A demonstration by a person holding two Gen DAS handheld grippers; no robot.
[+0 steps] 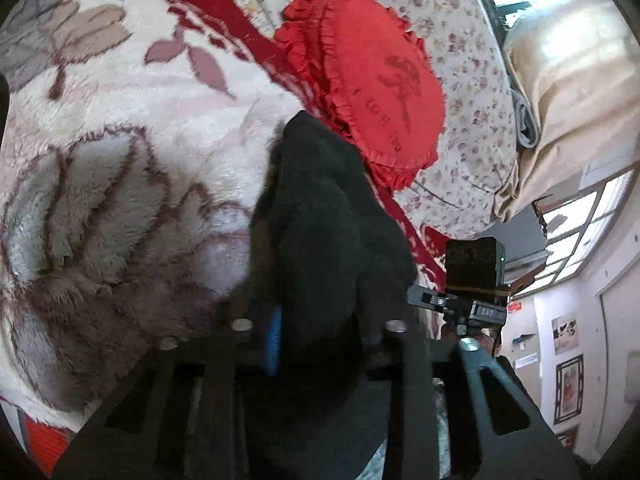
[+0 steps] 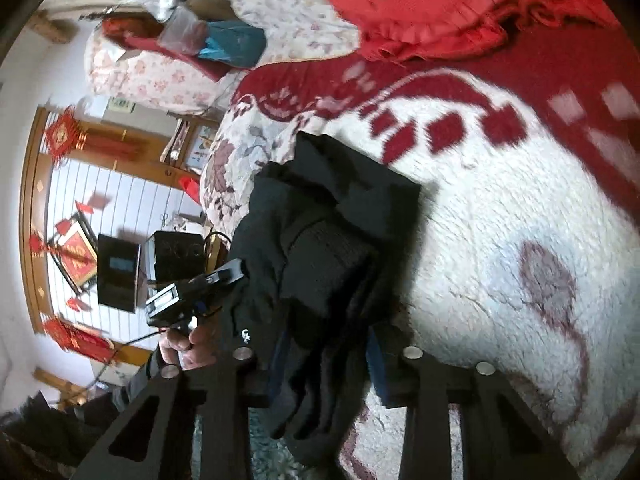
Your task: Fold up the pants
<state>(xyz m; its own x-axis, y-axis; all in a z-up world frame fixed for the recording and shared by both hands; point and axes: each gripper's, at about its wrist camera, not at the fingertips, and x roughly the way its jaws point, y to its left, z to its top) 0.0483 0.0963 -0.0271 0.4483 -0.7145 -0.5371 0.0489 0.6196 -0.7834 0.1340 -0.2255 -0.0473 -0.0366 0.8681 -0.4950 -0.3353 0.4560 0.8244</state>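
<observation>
The black pants (image 1: 320, 216) hang bunched in front of my left gripper (image 1: 320, 344), which is shut on the cloth; a blue pad (image 1: 273, 340) shows at its left side. In the right wrist view the pants (image 2: 328, 240) lie folded in thick layers over the fluffy blanket's edge. My right gripper (image 2: 326, 360) is shut on a fold of the pants, with blue pads (image 2: 376, 364) on both sides of the cloth. The other gripper's body (image 2: 192, 292) and the hand holding it show to the left.
A fluffy white and red floral blanket (image 1: 120, 152) covers the bed. A red heart-shaped frilled cushion (image 1: 372, 80) lies beyond the pants, on a flowered quilt (image 1: 472, 92). Bags and clothes (image 2: 208, 36) are piled at the bed's far end. A window (image 1: 580, 232) is at right.
</observation>
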